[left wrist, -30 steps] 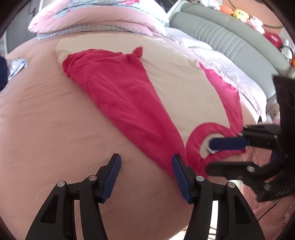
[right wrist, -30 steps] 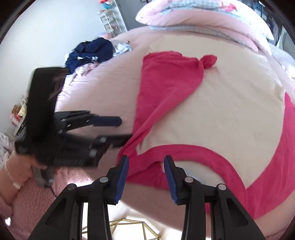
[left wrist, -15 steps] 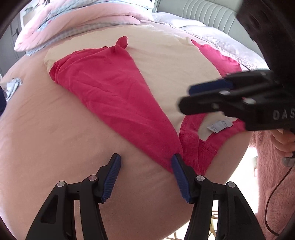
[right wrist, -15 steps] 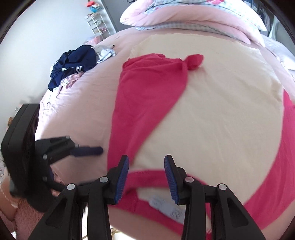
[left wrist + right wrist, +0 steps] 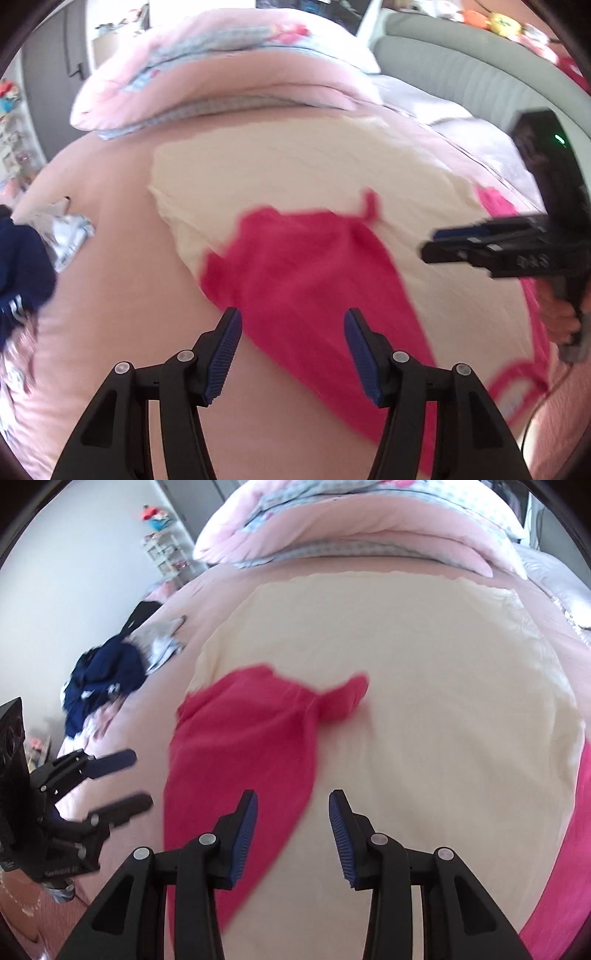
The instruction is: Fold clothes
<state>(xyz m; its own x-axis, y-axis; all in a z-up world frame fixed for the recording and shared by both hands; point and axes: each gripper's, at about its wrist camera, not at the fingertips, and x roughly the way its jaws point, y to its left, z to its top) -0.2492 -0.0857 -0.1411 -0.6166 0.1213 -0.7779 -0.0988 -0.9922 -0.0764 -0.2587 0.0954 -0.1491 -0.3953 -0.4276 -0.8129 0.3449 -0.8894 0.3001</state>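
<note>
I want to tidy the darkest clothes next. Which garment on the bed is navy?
The crumpled navy garment heaped at the bed's left edge; the spread-out shirt in front of both grippers is cream with pink sleeves.

Cream-and-magenta shirt [image 5: 424, 720]; pink bedsheet [image 5: 110, 295]; navy clothes [image 5: 103, 675].

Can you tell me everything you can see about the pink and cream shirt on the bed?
The shirt is soft-looking cloth with a cream body and bright pink sleeves and collar trim. It lies spread flat on the pink bed cover, a bit wrinkled. One pink sleeve is folded across the cream body, its cuff bunched into a little knob. The other sleeve runs along the far edge. Its hem reaches toward the pillows. Both grippers hang above it with open fingers, not touching.
</note>
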